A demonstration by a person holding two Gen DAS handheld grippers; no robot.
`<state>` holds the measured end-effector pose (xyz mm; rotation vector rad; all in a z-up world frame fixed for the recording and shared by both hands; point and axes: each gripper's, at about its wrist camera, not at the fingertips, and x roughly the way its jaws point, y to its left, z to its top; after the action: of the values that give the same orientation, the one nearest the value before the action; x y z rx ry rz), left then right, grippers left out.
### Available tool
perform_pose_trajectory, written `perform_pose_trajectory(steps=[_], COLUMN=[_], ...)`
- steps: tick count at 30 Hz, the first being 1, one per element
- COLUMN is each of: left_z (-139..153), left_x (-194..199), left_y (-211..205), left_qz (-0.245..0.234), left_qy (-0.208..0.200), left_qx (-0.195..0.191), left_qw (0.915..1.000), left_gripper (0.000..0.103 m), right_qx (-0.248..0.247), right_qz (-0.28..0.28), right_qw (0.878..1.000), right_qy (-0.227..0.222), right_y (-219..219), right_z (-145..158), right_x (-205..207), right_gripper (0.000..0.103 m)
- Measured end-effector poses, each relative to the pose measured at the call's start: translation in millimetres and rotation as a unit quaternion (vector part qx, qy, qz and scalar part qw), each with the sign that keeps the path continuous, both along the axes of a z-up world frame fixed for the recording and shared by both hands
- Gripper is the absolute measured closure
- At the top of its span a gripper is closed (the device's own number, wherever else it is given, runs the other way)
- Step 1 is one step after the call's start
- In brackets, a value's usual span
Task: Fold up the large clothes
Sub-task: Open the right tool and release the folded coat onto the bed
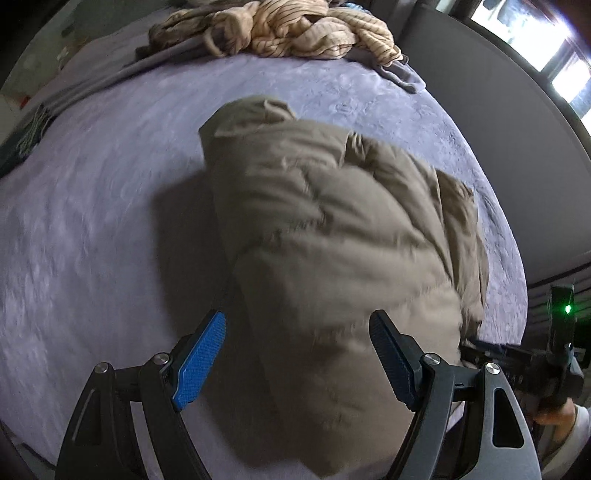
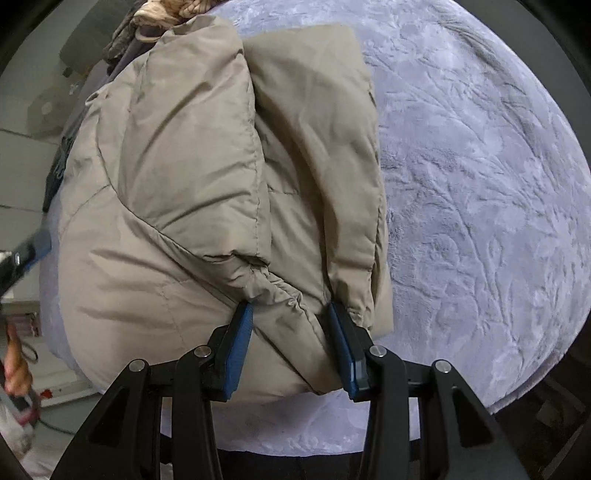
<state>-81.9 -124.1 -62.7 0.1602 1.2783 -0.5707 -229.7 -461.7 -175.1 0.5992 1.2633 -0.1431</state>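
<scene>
A beige puffer jacket (image 1: 332,221) lies folded lengthwise on a lilac plush bed cover (image 1: 92,221). My left gripper (image 1: 297,321) hovers open over the jacket's near end, with nothing between its blue pads; the view is blurred by motion. In the right wrist view the jacket (image 2: 166,184) has one sleeve laid across its body. My right gripper (image 2: 290,310) straddles the gathered sleeve cuff (image 2: 280,295). Its jaws stand partly apart and the fabric lies slack between the pads. The right gripper (image 1: 517,362) also shows at the jacket's right edge in the left wrist view.
A crumpled cream striped garment (image 1: 280,33) and a grey cloth (image 1: 92,77) lie at the far end of the bed. A dark printed item (image 1: 26,140) sits at the left edge. A dark headboard or wall (image 1: 498,147) runs along the right. The bed cover (image 2: 480,184) stretches to the jacket's right.
</scene>
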Motion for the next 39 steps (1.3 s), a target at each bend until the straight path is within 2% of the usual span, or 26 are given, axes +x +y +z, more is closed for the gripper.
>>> perform_pose_trajectory(steps=[4,7,8,9,18,25,27,33,35,39], left_z=[-10.6,-11.2,-10.9,-10.4,-6.2,-7.7,-7.9,-5.3,-5.7,-11.2], left_x=[-4.3,-8.2,-9.4,-10.9,-14.3,-8.4,-4.9,7.2,13.6,25.1], left_y=[14.4,27.3,30.4,32.6,53.0,52.2,47.6,34.0,30.2,18.4], left_qz=[0.003,0.009,0.006,0.005,-0.01,0.003,0.006,0.034,0.044,0.064], left_qy=[0.022,0.022,0.021,0.017,0.007,0.012,0.011,0.022,0.026,0.039], left_qx=[0.004,-0.001,-0.003,-0.004,0.005,0.007,0.01,0.008,0.006,0.003], left_qw=[0.9997,0.9997,0.9998,0.9998,0.9999,0.9999,0.9999,0.9992,0.9987,0.9972], left_gripper=[0.023,0.02,0.007,0.0,0.0,0.0,0.0,0.0,0.0,0.0], right_qx=[-0.013,-0.03,-0.033,-0.035,-0.052,-0.067,-0.063,-0.047,-0.04,-0.023], right_qz=[-0.023,-0.027,-0.031,-0.036,-0.075,-0.086,-0.079,-0.027,-0.017,-0.002], right_qw=[1.0,0.999,0.999,0.999,0.996,0.992,0.993,0.998,0.998,0.999], right_qy=[0.0,-0.004,-0.006,-0.01,-0.025,-0.058,-0.061,-0.044,-0.043,-0.042], right_y=[4.4,8.6,10.0,10.5,39.3,30.5,22.0,-2.4,-10.9,-25.6], right_z=[12.5,23.2,26.6,29.6,44.7,74.7,79.3,75.5,71.3,65.5], right_x=[1.7,2.6,3.3,2.9,-14.5,-8.1,-0.1,32.0,42.6,53.8], right_gripper=[0.057,0.057,0.056,0.054,0.05,0.039,0.03,0.029,0.019,0.019])
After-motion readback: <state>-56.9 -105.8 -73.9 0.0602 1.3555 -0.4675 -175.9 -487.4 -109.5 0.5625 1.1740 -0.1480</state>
